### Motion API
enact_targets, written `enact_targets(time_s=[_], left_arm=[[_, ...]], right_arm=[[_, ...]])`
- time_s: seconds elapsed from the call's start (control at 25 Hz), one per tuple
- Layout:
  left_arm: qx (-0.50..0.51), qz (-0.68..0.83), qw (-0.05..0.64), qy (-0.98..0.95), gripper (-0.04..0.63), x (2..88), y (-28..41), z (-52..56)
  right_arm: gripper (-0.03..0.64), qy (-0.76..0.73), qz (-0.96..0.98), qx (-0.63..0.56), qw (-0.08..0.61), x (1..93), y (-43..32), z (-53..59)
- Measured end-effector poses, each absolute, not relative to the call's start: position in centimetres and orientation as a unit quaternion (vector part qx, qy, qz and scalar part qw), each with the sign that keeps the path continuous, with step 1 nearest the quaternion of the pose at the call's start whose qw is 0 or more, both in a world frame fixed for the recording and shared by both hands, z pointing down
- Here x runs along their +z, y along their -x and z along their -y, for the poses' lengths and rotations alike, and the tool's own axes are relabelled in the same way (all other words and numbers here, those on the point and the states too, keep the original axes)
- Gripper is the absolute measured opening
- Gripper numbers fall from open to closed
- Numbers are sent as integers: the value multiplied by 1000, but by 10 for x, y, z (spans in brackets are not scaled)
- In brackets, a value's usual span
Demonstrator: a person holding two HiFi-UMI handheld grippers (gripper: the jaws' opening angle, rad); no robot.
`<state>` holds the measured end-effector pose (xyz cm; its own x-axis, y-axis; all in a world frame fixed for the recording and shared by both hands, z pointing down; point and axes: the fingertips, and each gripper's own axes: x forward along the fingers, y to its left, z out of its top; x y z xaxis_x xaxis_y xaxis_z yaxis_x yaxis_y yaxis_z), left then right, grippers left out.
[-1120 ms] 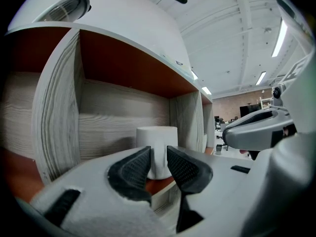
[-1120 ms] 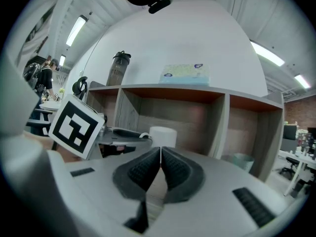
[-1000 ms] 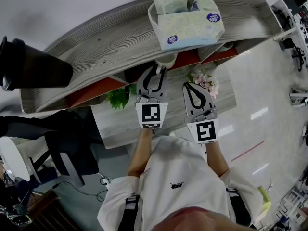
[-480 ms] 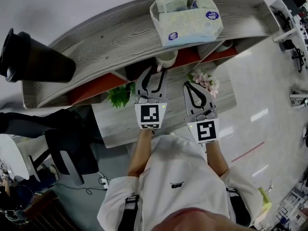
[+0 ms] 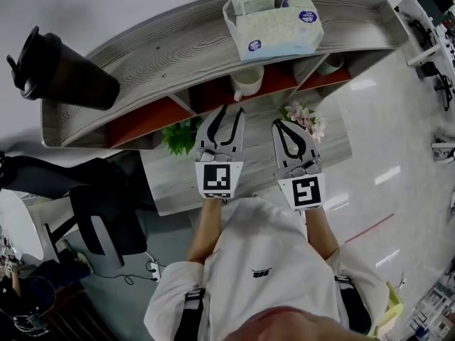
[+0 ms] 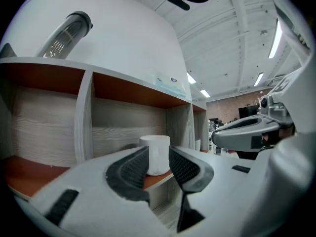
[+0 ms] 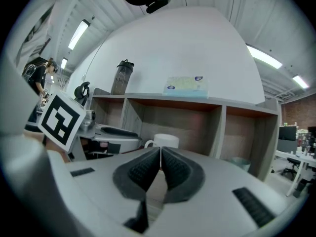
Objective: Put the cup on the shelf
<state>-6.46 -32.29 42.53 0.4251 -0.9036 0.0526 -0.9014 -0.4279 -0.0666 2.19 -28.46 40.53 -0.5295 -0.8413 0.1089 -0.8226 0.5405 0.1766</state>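
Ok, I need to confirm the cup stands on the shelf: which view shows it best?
The left gripper view: the cup stands upright on the shelf, most of its side visible. In the right gripper view only its rim and handle peek over the right hand-held gripper. The head view shows it small, from above.

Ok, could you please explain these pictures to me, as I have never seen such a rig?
There is no robot: a person holds a two-jaw gripper in each hand. The head view comes from a camera on the person's head, looking down; the other two views come from cameras riding on each gripper, looking along its jaws. A shelf stands on a table, with a tissue pack and a dark bottle on top, and flowers and a plant in front. The white cup sits in the middle compartment. On the left gripper the jaws have just been opening and stand apart, the cup beyond them, untouched. The right gripper is shut, empty.
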Motion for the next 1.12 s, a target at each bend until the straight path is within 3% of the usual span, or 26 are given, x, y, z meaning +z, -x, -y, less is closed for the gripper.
enact_targets(time_s=[0.52, 1.12], left_arm=[[-20, -532, 17, 846, 54, 404, 62, 268], [-31, -531, 18, 846, 41, 405, 61, 226]], right_arm=[[29, -472, 878, -47, 67, 395, -36, 258], [29, -457, 886, -45, 63, 396, -40, 226]])
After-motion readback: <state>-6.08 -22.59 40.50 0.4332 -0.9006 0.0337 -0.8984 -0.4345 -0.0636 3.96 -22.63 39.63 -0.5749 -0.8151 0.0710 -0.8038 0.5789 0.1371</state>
